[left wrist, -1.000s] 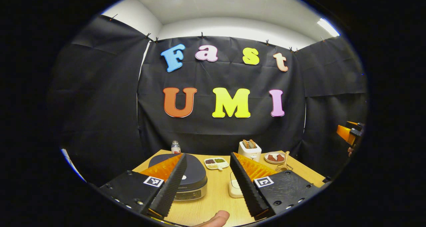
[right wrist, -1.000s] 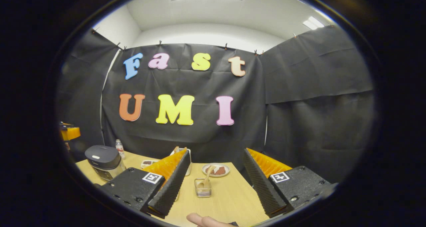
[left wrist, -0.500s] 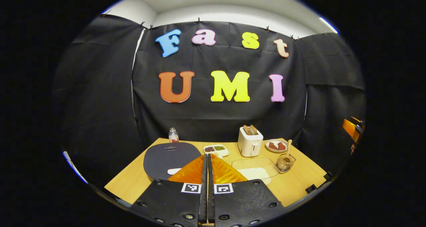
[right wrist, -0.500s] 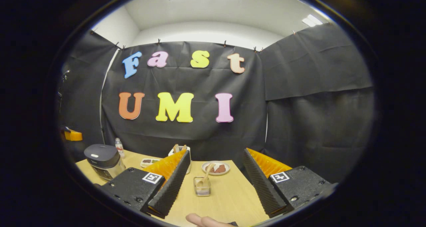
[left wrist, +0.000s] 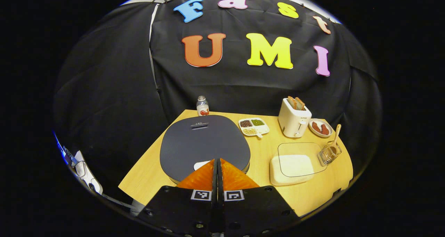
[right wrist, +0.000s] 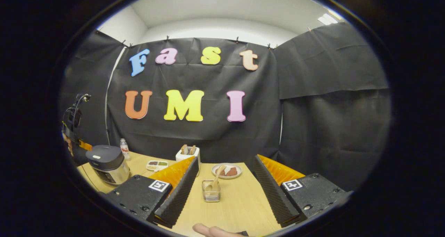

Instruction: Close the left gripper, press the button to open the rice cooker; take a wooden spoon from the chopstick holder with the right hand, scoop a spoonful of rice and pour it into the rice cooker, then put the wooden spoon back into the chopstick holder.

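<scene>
Step in hand, as I judge it: first one, pressing the lid button. Left gripper (left wrist: 217, 160) has its two fingers pressed flat together w/ nothing between, tips just above the near edge of the rice cooker (left wrist: 205, 143). Lid is down. A small pale button (left wrist: 201, 165) sits on the lid just left of the tips; can't tell if they touch it yet. Next move calls for a short push down w/ a slight nudge left onto that button, then pulling clear so the lid can swing up.

Right gripper (right wrist: 226, 183) is spread wide, holding nothing, low over the table (right wrist: 236, 205) near its front edge. A fingertip (right wrist: 205, 229) of the person shows at the bottom of the right gripper view. Straight ahead between the fingers: wire chopstick holder (right wrist: 211, 191) w/ the wooden spoon (right wrist: 216, 181) leaning in it, handle up and tilted right. Path to it looks open.

Rice container (left wrist: 292, 164), w/ a clear lid (left wrist: 301, 158) resting over it, sits near the holder, right of the cooker.

Farther back: divided snack dish (left wrist: 254, 126), toaster (left wrist: 294, 117) w/ bread in the slots, small plate (left wrist: 320, 128), little bottle (left wrist: 202, 106) at the rear edge behind the cooker. None of these block the press. Toaster and plate sit close behind the holder, so a spoon lift wants to go up, not back.
</scene>
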Motion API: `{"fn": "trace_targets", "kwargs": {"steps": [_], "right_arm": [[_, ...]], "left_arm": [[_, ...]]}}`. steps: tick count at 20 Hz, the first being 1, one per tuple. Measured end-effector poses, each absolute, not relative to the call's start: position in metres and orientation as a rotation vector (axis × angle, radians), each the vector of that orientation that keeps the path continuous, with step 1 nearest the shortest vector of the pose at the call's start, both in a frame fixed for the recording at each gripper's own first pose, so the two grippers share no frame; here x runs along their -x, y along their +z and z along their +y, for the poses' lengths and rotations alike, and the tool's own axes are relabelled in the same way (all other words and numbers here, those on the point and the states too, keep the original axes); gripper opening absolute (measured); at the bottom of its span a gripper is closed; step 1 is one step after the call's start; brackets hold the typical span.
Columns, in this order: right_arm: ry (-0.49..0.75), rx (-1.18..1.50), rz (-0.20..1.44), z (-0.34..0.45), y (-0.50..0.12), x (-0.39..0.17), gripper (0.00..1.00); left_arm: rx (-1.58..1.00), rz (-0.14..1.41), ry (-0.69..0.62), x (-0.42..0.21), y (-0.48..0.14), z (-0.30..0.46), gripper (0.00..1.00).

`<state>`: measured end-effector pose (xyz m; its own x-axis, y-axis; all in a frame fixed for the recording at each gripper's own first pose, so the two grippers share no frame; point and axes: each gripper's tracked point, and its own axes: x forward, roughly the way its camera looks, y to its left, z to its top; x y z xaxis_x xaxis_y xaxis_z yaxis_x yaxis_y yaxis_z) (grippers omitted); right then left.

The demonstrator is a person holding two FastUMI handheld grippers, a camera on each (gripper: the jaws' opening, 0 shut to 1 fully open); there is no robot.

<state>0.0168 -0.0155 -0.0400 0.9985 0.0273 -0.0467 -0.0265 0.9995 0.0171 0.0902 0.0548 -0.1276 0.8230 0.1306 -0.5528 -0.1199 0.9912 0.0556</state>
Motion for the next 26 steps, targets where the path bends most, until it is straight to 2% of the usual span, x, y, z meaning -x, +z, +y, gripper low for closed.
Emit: {"fn": "trace_targets", "kwargs": {"steps": [1,3,4,8,17,18,19,26], "right_arm": [[0.021,-0.023,0.054,-0.018,-0.043,-0.018,1.00],[0.031,-0.042,0.069,-0.016,-0.050,-0.022,0.96],[0.039,-0.049,0.083,-0.016,-0.056,-0.023,1.00],[0.060,-0.038,0.108,-0.017,-0.067,-0.027,1.00],[0.094,0.067,0.069,-0.005,-0.065,-0.019,1.00],[0.102,0.070,0.067,-0.002,-0.065,-0.017,0.96],[0.102,0.073,0.060,-0.001,-0.063,-0.015,1.00],[0.077,0.085,0.033,-0.006,-0.054,-0.003,1.00]], "left_arm": [[-0.035,0.596,0.142,-0.096,-0.131,0.059,0.00],[-0.046,0.615,0.156,-0.100,-0.136,0.063,0.00],[-0.042,0.626,0.155,-0.104,-0.139,0.063,0.00],[-0.007,0.677,0.189,-0.112,-0.156,0.072,0.00],[-0.014,0.761,0.204,-0.106,-0.181,0.074,0.00],[-0.030,0.764,0.200,-0.107,-0.183,0.074,0.00],[-0.031,0.780,0.204,-0.105,-0.186,0.074,0.00],[-0.008,0.730,0.236,-0.105,-0.174,0.076,0.00]]}}
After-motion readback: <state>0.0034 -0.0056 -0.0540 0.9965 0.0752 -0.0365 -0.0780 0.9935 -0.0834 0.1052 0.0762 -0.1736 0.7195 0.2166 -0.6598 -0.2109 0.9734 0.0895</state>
